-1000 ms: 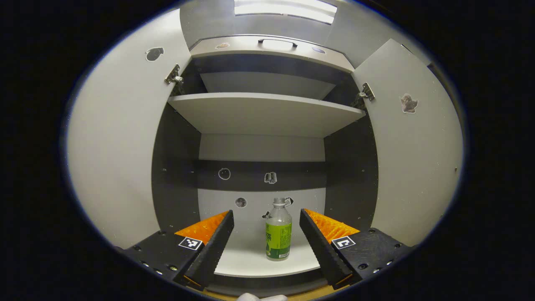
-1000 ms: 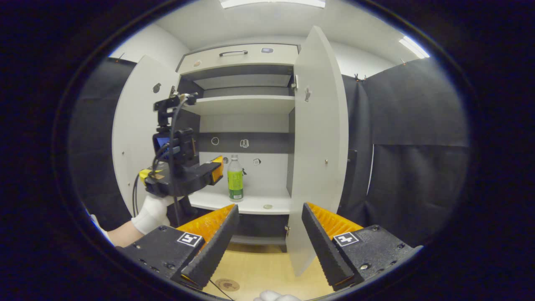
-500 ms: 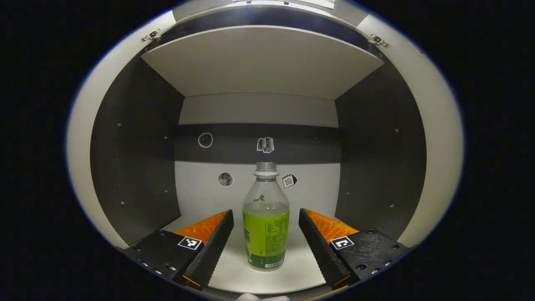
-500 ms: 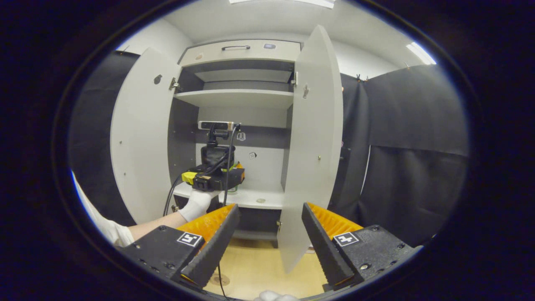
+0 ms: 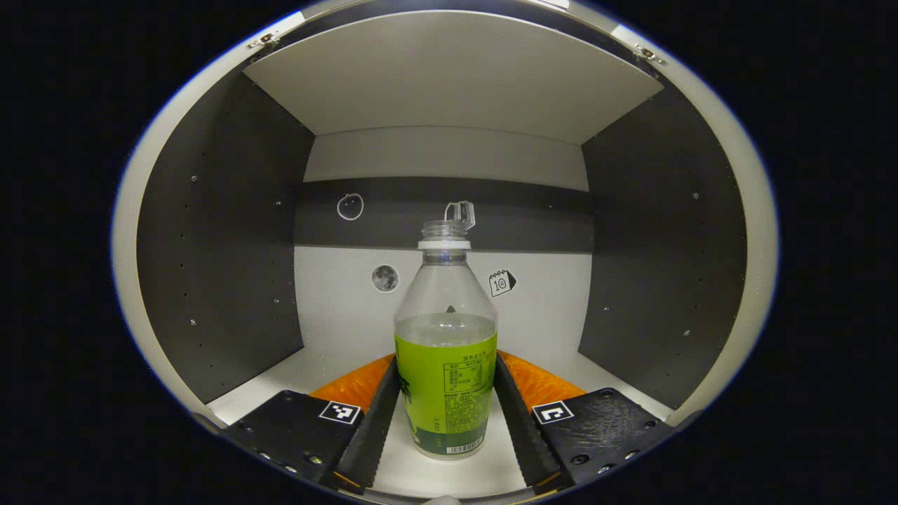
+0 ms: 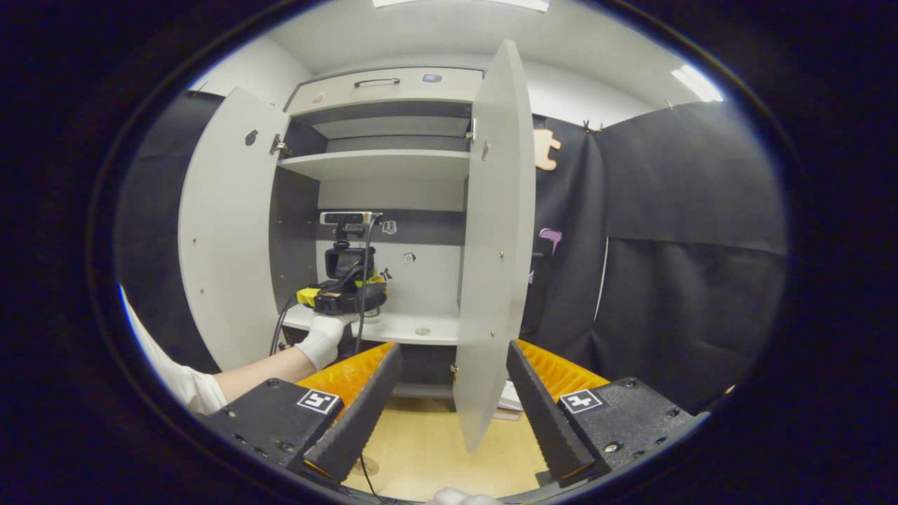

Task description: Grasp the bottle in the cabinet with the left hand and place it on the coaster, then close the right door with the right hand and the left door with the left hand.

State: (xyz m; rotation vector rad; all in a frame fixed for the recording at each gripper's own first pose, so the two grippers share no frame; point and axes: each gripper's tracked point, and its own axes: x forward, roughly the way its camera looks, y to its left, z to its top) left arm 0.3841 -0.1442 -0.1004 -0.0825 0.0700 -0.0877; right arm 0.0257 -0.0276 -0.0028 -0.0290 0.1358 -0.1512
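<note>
Between left jaws: bottle (image 5: 445, 379) stands upright on the lower shelf (image 5: 309, 365), dead centre between the two fingers (image 5: 375, 414), label facing the camera.
Left gripper (image 5: 445, 410): jaws narrowed onto the label band; both inner faces look to touch the bottle's sides, no gap visible on either side. Firmness of the press cannot be judged.
Long axis: vertical, cap open at top and flipped to the right; liquid level sits just above the label.
Key relation: bottle lies straight ahead, deep in the jaws, so the coming move is judged to be a lift and a straight pull-back out of the cabinet (image 6: 382, 88).
Right gripper (image 6: 449, 382): jaws wide, empty, held low in front of the cabinet and well apart from the bottle; left hand is plainly the nearer.
Right gripper view adds: gloved hand (image 6: 319, 340) with the left gripper inside the lower bay, left door (image 6: 224, 224) and right door (image 6: 494, 231) both swung open, the wooden worktop (image 6: 435, 456) below. The bottle is hidden behind the left gripper there.
Left gripper view adds: contact at the label, shelf board overhead, stickers on the back wall.
Coaster: possibly the round mark (image 6: 365, 466) on the worktop, half hidden; not certain.
</note>
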